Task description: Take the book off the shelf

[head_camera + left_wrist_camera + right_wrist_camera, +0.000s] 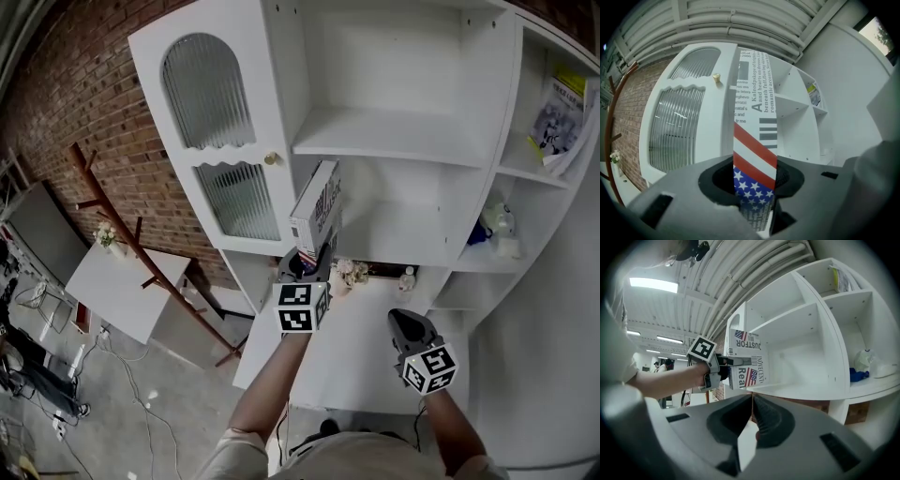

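Book (316,208) and white shelf unit (394,141) are standing against a red brick wall (103,112) that is running off to the left. The unit is showing open compartments at the centre and right, and a door (208,94) with ribbed glass panes on its left side. A white counter (366,352) is jutting out near the person below the shelves. To the left, a small white table (122,281) and a leaning wooden coat stand (122,225) are standing on the grey floor. Magazines (562,112) are leaning in the upper right compartment, and blue and white items (492,225) are sitting on the shelf below them.

The left gripper (307,262) is pinching the book's near lower end between its jaws, its flag-patterned cover rising between them and tilting out in front of the middle compartment, just right of the door. The right gripper (406,323) is hovering over the counter, well apart from the book, its jaws pressed together with nothing between them.

Whether the book's far edge is touching the shelf, no view is settling. Small objects at the counter's far edge are too tiny to identify.
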Demonstrator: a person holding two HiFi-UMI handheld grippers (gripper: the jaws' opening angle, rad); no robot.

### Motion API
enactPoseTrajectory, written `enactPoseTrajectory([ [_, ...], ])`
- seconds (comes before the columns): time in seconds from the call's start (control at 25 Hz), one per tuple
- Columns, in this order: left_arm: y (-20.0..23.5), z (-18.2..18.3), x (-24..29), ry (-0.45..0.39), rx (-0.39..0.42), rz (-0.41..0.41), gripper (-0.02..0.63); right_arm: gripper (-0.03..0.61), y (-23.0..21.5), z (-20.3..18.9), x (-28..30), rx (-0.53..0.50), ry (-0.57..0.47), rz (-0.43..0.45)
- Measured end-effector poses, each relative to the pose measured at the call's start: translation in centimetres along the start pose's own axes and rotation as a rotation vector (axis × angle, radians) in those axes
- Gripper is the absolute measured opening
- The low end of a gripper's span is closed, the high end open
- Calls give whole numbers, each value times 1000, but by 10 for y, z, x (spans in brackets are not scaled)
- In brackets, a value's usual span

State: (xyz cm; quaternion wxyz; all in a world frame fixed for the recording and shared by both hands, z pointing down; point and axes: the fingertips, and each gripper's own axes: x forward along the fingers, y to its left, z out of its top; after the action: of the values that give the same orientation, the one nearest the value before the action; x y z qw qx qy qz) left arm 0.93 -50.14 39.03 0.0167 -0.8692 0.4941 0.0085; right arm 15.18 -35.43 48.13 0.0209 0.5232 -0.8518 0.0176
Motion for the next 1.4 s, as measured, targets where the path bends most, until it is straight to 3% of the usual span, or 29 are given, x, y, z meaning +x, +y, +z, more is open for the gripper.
enactPoseTrajectory([
  [0.4, 16, -5, -45, -44, 35, -34, 166, 31, 2, -3, -7, -9, 5, -95],
  [0.6, 26, -14, -69, -61, 3, -30, 166, 31, -6, -12, -22, 0, 20, -147],
  [1.04, 40, -55, -117, 3, -49, 37, 166, 31, -12, -11, -54, -23, 21, -157],
  [1.4, 11, -63, -163, 25, -51, 94, 166, 31, -24, -13, -111, -13, 24, -155],
])
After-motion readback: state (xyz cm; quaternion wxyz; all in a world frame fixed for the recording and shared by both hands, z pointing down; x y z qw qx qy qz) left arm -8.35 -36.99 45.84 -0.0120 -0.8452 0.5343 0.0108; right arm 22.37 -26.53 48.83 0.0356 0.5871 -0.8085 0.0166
